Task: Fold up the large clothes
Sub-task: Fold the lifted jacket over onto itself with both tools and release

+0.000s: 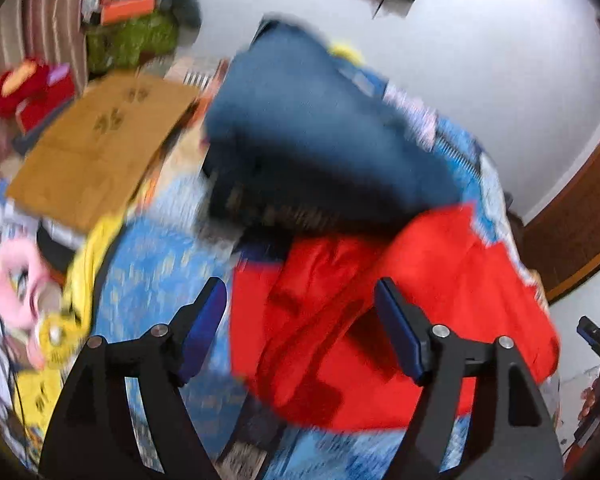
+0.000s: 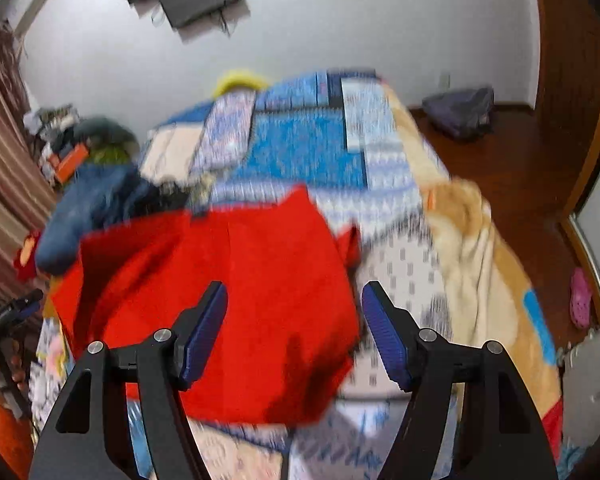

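Note:
A red garment (image 1: pixel 380 320) lies crumpled on the blue patterned bed cover (image 1: pixel 160 264); it also shows in the right wrist view (image 2: pixel 236 296). A blue denim garment (image 1: pixel 308 132) lies bunched just behind it, seen at the left in the right wrist view (image 2: pixel 88 208). My left gripper (image 1: pixel 300 328) is open and empty above the red garment's near part. My right gripper (image 2: pixel 294 332) is open and empty above the red garment's right half. Both views are motion-blurred.
A brown folded cloth (image 1: pixel 96 148), yellow clothing (image 1: pixel 76 280) and a pink item (image 1: pixel 16 280) lie at the bed's left. A beige blanket (image 2: pixel 480 264) covers the bed's right side. The wooden floor (image 2: pixel 512 168) holds a grey bag (image 2: pixel 460 112) and pink slipper (image 2: pixel 580 296).

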`<action>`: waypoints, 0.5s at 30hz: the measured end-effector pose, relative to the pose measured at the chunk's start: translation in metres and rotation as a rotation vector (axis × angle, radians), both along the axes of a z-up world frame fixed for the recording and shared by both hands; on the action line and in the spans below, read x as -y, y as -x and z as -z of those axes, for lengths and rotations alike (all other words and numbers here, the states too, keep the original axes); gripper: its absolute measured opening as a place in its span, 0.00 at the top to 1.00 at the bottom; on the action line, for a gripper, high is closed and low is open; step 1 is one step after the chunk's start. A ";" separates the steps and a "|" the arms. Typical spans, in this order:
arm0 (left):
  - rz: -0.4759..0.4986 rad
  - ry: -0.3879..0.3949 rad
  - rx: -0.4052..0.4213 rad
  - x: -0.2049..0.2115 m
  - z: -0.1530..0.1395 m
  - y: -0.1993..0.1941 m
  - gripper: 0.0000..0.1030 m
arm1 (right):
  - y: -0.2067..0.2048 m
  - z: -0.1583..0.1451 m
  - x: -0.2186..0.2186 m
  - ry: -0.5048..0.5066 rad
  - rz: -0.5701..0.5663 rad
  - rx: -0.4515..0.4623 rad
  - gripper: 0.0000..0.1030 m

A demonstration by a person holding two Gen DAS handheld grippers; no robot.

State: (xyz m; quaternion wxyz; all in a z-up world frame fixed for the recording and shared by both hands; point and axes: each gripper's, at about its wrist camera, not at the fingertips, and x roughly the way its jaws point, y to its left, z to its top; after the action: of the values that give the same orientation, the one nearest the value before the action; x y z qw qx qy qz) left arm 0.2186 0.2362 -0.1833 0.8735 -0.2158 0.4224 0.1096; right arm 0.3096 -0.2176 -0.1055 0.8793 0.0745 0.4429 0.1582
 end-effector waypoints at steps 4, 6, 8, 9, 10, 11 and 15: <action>-0.016 0.155 -0.098 -0.008 0.050 0.024 0.27 | 0.003 0.039 0.003 -0.026 0.000 -0.136 0.36; -0.019 0.226 -0.147 -0.009 0.074 0.032 0.27 | 0.002 0.058 0.005 -0.062 0.006 -0.202 0.36; -0.014 0.290 -0.174 -0.007 0.091 0.035 0.27 | -0.001 0.070 0.006 -0.083 0.023 -0.235 0.35; -0.010 0.324 -0.180 -0.006 0.098 0.035 0.27 | -0.001 0.070 0.006 -0.087 0.028 -0.223 0.35; -0.006 0.357 -0.179 -0.005 0.103 0.034 0.27 | -0.003 0.070 0.005 -0.092 0.031 -0.218 0.33; -0.003 0.377 -0.175 -0.005 0.106 0.031 0.27 | -0.006 0.070 0.003 -0.104 0.032 -0.226 0.30; 0.001 0.462 -0.151 -0.005 0.117 0.012 0.27 | -0.019 0.075 -0.006 -0.130 0.029 -0.246 0.27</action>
State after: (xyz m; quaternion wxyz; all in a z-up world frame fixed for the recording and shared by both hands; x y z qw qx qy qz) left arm 0.2064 0.2414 -0.3007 0.7668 -0.4008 0.5007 0.0254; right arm 0.3285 -0.2117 -0.1809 0.8139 0.1566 0.5352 0.1632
